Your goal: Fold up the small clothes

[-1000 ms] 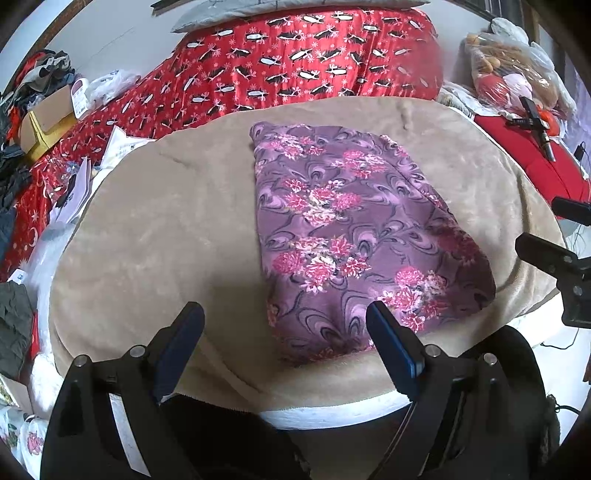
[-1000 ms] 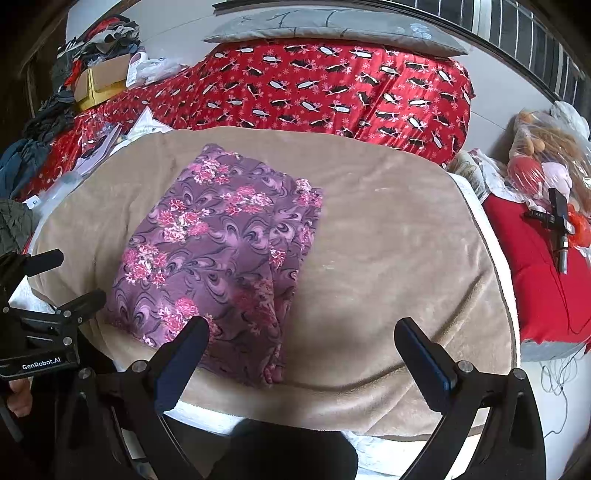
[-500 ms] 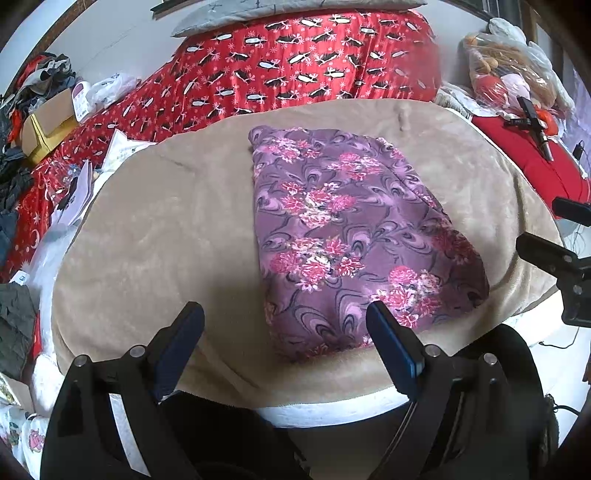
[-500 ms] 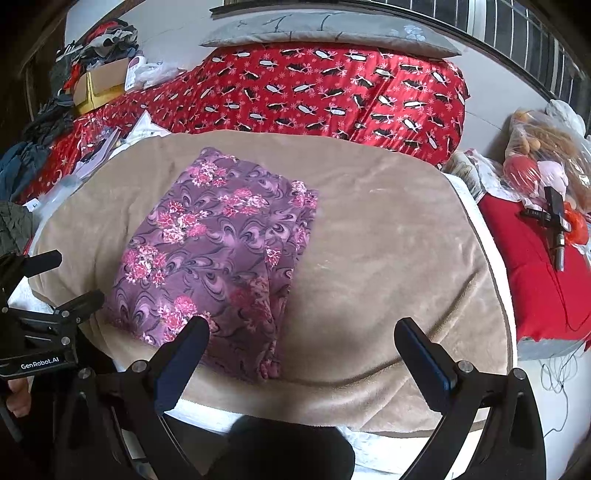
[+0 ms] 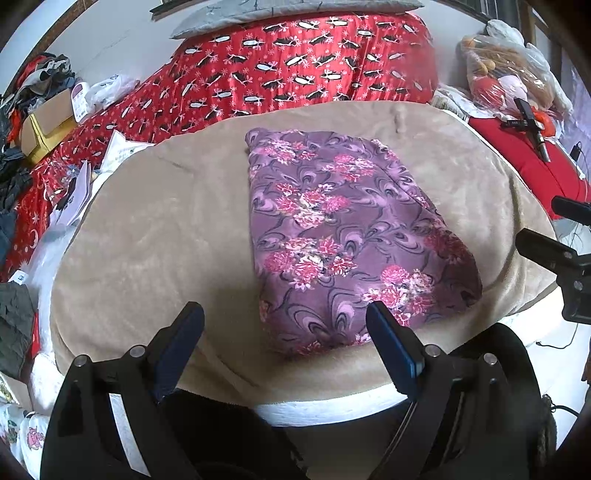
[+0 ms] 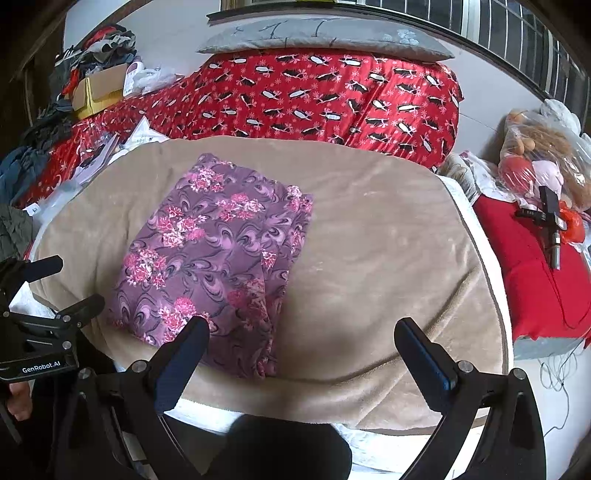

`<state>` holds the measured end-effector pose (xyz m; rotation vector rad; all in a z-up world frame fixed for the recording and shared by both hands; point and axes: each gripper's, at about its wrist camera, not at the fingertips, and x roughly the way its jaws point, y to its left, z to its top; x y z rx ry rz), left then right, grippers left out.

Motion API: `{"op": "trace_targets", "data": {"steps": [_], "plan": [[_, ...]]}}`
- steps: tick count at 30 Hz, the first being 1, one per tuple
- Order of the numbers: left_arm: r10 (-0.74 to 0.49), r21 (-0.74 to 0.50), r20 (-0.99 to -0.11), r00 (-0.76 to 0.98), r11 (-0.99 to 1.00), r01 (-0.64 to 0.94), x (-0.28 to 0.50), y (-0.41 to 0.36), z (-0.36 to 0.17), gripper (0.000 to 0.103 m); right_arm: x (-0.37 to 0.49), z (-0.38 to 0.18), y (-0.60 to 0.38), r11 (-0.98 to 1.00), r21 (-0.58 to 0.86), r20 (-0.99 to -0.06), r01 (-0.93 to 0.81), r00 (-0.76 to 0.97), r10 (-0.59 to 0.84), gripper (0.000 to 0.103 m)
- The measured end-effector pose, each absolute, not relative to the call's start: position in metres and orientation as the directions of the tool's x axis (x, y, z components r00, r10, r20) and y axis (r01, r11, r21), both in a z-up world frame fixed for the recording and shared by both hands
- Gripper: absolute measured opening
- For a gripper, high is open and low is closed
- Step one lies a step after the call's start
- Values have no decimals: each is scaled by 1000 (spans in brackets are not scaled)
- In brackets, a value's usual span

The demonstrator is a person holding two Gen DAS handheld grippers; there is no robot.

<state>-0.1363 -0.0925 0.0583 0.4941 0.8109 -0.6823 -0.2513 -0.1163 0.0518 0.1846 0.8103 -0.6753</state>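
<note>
Both grippers (image 5: 284, 325) (image 6: 303, 338) drawn back, agape, garment (image 5: 347, 240) folded

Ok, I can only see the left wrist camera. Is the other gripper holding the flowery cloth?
Observer: No. The right gripper is open and holds nothing. The purple floral cloth lies folded on the beige blanket.
Operator: Is anything written on my gripper?
Observer: Yes. The body of the left gripper has a label reading GenRobot.AI.
Operator: Is there a window in the room?
Observer: Yes, a barred window at the upper right, above the red patterned quilt.
</note>
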Motion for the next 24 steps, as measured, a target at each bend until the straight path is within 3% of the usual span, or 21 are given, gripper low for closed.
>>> {"op": "trace_targets", "data": {"steps": [24], "plan": [[-410, 43, -808, 424, 676, 736, -133, -109, 65, 90, -250, 46, -127, 770, -82, -724, 632, 493, -482, 103]]}}
